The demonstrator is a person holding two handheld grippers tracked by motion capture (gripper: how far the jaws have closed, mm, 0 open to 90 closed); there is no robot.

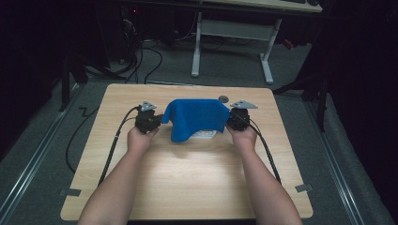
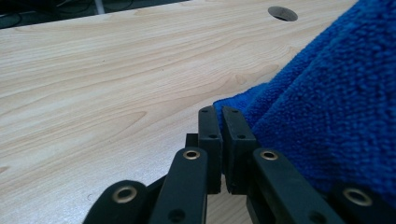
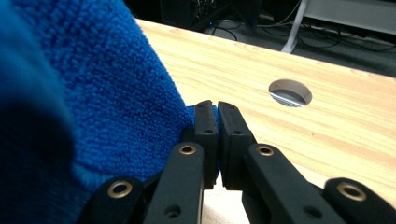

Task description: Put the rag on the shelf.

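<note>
From the high view, a blue towel point(image 1: 195, 117) hangs stretched between the left gripper point(image 1: 157, 119) and the right gripper point(image 1: 232, 117), above the wooden table point(image 1: 187, 178). In the left gripper view, the jaws are clenched on a towel corner point(image 2: 233, 100) just ahead of them. In the right gripper view, the jaws pinch another towel corner point(image 3: 191, 112), with the table's round hole point(image 3: 290, 92) beyond.

blue towel point(image 1: 195, 117): 1, pinched between the fingers of both | grippers: 2, left gripper point(image 1: 157, 119), right gripper point(image 1: 231, 118) | table hole point(image 1: 223, 99): 1, beyond fingertips
</note>
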